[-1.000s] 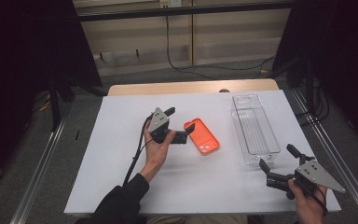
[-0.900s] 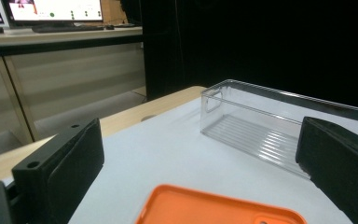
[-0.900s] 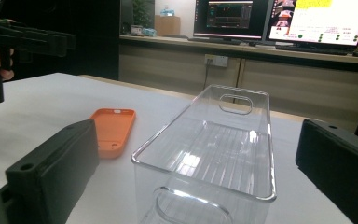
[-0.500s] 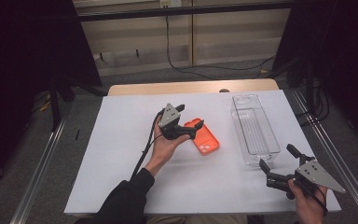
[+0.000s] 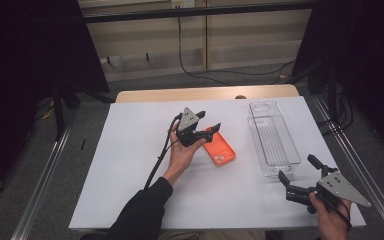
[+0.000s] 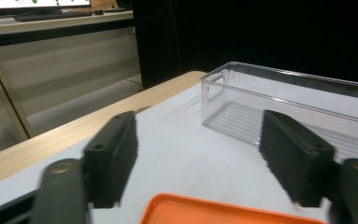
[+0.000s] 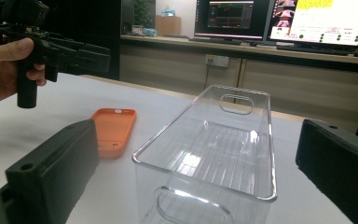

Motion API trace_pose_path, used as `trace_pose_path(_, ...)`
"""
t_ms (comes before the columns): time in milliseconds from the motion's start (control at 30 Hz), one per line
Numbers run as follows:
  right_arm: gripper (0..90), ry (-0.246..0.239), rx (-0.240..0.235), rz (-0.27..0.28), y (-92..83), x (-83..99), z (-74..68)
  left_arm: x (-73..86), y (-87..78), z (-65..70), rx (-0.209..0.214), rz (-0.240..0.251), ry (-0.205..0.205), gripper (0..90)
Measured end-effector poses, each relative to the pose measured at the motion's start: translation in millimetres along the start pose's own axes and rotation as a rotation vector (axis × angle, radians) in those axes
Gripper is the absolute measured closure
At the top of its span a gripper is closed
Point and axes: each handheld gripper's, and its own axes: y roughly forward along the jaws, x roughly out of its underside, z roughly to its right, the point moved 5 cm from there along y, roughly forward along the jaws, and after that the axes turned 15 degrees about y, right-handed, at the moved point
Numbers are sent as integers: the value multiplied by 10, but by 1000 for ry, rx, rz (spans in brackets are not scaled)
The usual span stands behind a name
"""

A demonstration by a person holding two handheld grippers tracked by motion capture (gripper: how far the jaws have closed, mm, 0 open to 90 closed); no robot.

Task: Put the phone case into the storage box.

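An orange phone case (image 5: 221,150) lies flat on the white table cover, camera cut-out toward the person. My left gripper (image 5: 207,121) hovers over its far-left end, and in the left gripper view the case's rim (image 6: 214,212) lies just below my left gripper (image 6: 203,158). Its jaws have just been closing but still stand apart, with nothing pressed between the pads. A clear plastic bin (image 5: 272,140) stands empty to the right. My right gripper (image 5: 297,168) rests open at the bin's near end (image 7: 205,154), not touching it.
The white cover (image 5: 130,175) spans the table, with a wooden strip (image 5: 205,93) along its far edge. The left gripper's cable (image 5: 157,162) trails back along the forearm. Metal rails run beside the table on both sides. Monitors stand on a bench beyond (image 7: 284,21).
My left gripper has moved right, over the end of the orange case, and its jaws have narrowed. The right gripper has stayed in place.
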Motion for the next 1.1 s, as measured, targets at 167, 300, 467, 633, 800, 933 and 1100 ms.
trace_pose_path(167, 0, 1, 0, 0, 0, 0, 3, -1, 22, -18, 19, 11, -38, 438)
trace_pose_path(300, 0, 0, -1, -1, 3, 2, 1, -17, 54, -12, 23, 34, -67, 521)
trace_pose_path(467, 0, 1, 1, 1, -2, -1, 1, -51, 111, 25, 54, 48, -59, 638)
trace_pose_path(633, 0, 2, -3, 2, -4, -2, 0, -66, 158, 64, 94, 54, -64, 793)
trace_pose_path(800, 0, 1, -4, 2, -4, -3, 0, -22, 214, 60, 115, 27, -75, 900)
trace_pose_path(933, 0, 6, -1, 3, -6, -5, 4, -3, 254, 63, 118, -24, -56, 900)
trace_pose_path(1100, 0, 5, -1, 2, -5, -4, 4, -7, 288, 70, 151, -64, -49, 900)
